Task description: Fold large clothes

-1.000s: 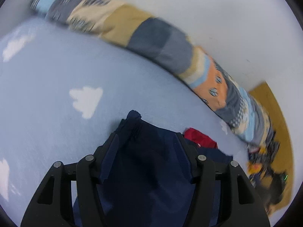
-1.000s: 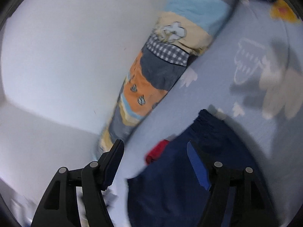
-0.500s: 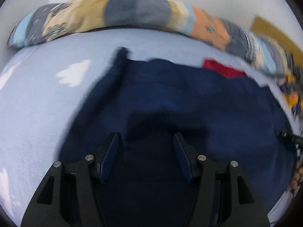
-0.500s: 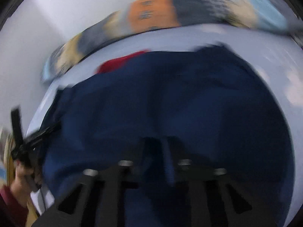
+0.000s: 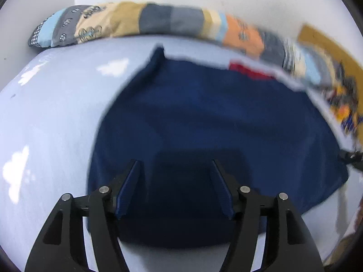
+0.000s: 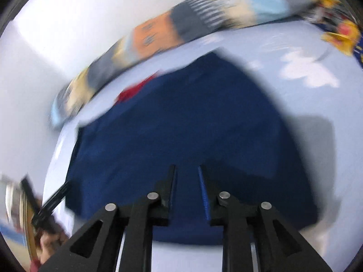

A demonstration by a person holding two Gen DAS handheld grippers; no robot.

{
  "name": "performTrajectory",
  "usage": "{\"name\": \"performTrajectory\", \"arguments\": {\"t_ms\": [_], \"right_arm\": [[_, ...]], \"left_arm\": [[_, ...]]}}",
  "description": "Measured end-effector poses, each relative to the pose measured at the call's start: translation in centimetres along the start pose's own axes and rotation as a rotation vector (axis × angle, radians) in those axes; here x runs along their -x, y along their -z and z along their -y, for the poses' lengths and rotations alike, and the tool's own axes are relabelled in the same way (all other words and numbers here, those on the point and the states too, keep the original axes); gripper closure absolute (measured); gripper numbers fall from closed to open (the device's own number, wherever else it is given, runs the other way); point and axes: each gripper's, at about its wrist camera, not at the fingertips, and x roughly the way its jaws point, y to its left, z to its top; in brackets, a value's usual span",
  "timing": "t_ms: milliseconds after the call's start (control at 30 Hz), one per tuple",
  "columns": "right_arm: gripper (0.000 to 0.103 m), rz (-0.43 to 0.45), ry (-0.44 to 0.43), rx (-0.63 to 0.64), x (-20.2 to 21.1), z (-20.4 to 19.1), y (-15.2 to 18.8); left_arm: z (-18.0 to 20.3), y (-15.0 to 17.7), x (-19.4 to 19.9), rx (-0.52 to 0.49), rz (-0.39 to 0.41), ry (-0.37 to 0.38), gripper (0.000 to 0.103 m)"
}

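A large navy blue garment (image 5: 204, 122) lies spread on the light blue bed sheet (image 5: 50, 117); it also fills the right wrist view (image 6: 181, 131). A red piece of cloth (image 5: 249, 70) shows at its far edge, and in the right wrist view (image 6: 133, 90). My left gripper (image 5: 174, 165) is open and empty above the garment's near edge. My right gripper (image 6: 187, 170) has its jaws partly apart with nothing between them, above the garment's near edge. The other gripper (image 6: 47, 206) shows at the lower left of the right wrist view.
A long patchwork bolster (image 5: 172, 22) lies along the white wall at the far side of the bed, also in the right wrist view (image 6: 177, 29). A colourful printed cloth (image 5: 344, 104) lies at the right. The sheet has white cloud prints (image 5: 113, 66).
Both grippers let go of the garment and drew back; it now lies spread flat on the bed. The right jaws opened a little from half a second ago.
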Motion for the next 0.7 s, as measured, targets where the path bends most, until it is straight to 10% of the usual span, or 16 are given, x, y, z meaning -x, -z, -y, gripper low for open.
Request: {"name": "performTrajectory", "arguments": {"t_ms": [200,433,700], "right_arm": [[0.084,-0.147,0.109,0.030,-3.4,-2.0,5.4],[0.072,0.051,0.144,0.042,3.2,-1.7,7.3],[0.070,0.070,0.229,0.096,3.7,-2.4,7.1]], "left_arm": [[0.5,0.6,2.1,-0.006,-0.089,0.004,0.037],[5.5,1.1,7.7,-0.051,0.031,0.071,0.036],[8.9,2.3,6.6,-0.146,0.043,-0.052,0.036]]}}
